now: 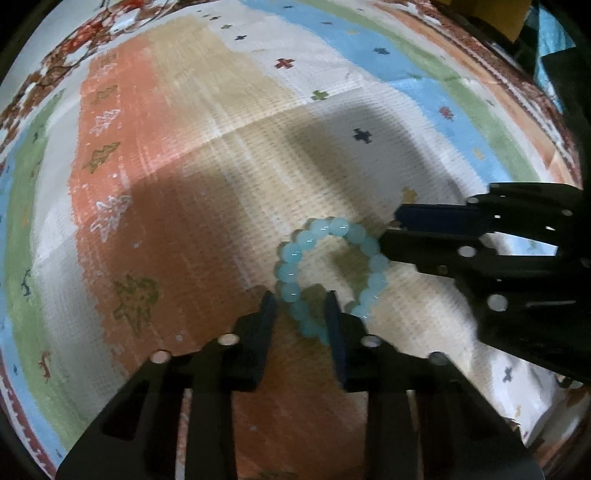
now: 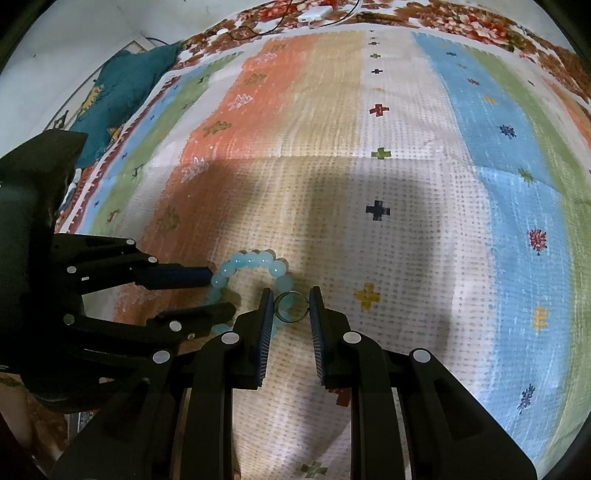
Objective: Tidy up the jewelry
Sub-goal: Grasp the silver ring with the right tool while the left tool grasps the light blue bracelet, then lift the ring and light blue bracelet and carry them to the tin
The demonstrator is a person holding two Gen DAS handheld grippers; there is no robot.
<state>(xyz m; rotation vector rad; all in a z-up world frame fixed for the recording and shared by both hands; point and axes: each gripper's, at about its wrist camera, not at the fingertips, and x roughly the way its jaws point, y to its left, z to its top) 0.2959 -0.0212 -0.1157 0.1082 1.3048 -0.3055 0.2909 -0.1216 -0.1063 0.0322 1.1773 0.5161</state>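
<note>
A light blue bead bracelet [image 1: 314, 236] lies on the striped cloth; it also shows in the right wrist view [image 2: 251, 260]. My left gripper [image 1: 301, 306] is open, and the near arc of the bracelet lies between its fingertips. A thin metal ring [image 2: 290, 307] lies just right of the bracelet. My right gripper [image 2: 291, 301] is open with the ring between its fingertips, touching the left one. In the left wrist view the right gripper [image 1: 395, 229] comes in from the right, at the bracelet's far side.
The striped cloth [image 2: 406, 166] with small cross and tree motifs covers the whole surface. A teal cushion [image 2: 122, 88] lies at the far left edge. A white charger with cable [image 2: 314, 14] lies at the far edge.
</note>
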